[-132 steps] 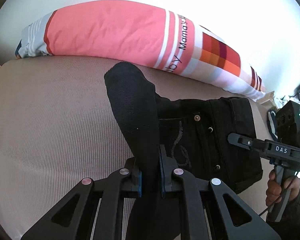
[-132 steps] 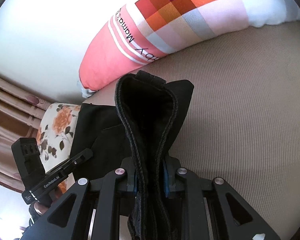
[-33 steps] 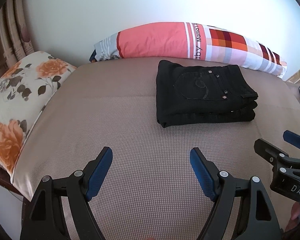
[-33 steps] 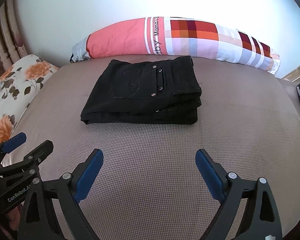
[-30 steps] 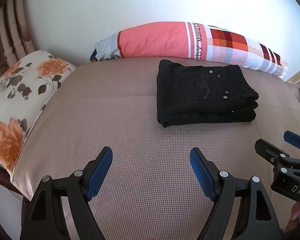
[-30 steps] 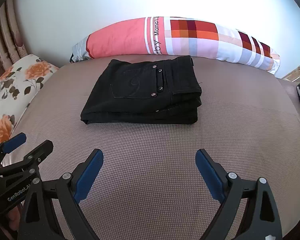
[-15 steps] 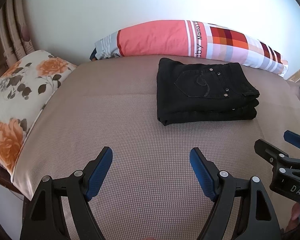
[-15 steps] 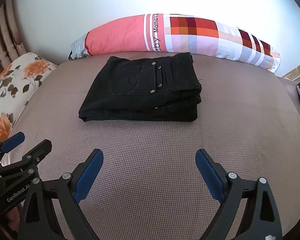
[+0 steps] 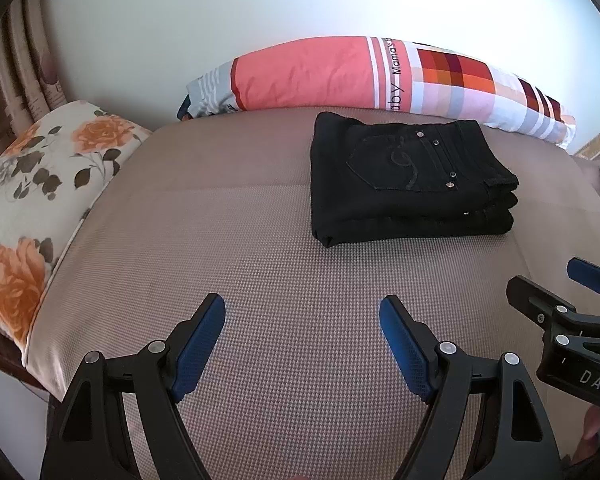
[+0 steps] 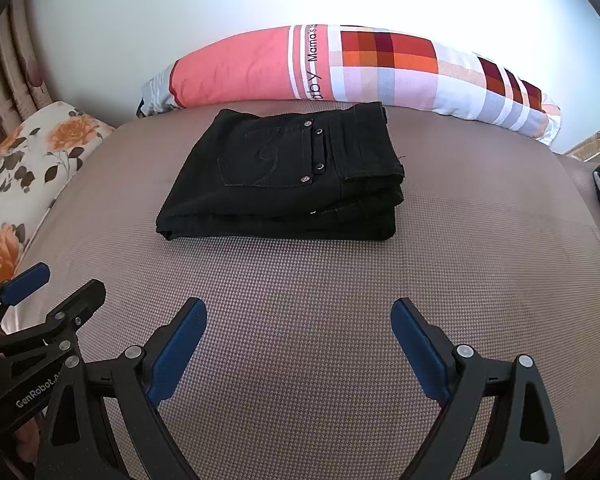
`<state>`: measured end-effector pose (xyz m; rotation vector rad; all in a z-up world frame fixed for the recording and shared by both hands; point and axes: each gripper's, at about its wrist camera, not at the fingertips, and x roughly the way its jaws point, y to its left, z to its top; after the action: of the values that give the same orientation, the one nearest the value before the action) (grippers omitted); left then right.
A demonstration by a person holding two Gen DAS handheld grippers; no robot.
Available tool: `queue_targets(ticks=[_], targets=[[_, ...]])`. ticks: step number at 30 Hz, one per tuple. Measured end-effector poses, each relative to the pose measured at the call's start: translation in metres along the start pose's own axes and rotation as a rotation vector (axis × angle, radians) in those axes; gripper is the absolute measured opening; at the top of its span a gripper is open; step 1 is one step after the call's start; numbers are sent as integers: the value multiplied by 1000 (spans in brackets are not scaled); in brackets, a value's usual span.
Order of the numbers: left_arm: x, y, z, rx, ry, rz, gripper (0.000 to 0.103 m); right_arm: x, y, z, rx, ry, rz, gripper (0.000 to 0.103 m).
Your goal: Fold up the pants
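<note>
Looking along the left gripper (image 9: 302, 320), its fingers spread wide and empty; folded black pants (image 9: 410, 182) lie well ahead on the bed (image 9: 220, 240). Right view: right gripper (image 10: 298, 322) likewise gapes empty, pants (image 10: 288, 178) near the striped pillow (image 10: 340, 68).

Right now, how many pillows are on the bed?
2: a long pink-and-plaid pillow against the wall behind the folded pants, and a floral pillow at the bed's left edge.

Folded black pants (image 10: 288, 176) on the taupe bed (image 10: 320, 280), right claw (image 10: 298, 320) wide apart, well short.
</note>
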<state>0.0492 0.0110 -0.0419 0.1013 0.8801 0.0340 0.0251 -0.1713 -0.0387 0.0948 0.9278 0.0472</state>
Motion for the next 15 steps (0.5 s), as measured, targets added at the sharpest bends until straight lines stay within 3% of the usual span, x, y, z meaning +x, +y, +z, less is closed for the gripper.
queue_targets(ticks=[15], targets=[[3,-1,-1,10,2,-4,80,2,-1,-2,5,5,-1,92]])
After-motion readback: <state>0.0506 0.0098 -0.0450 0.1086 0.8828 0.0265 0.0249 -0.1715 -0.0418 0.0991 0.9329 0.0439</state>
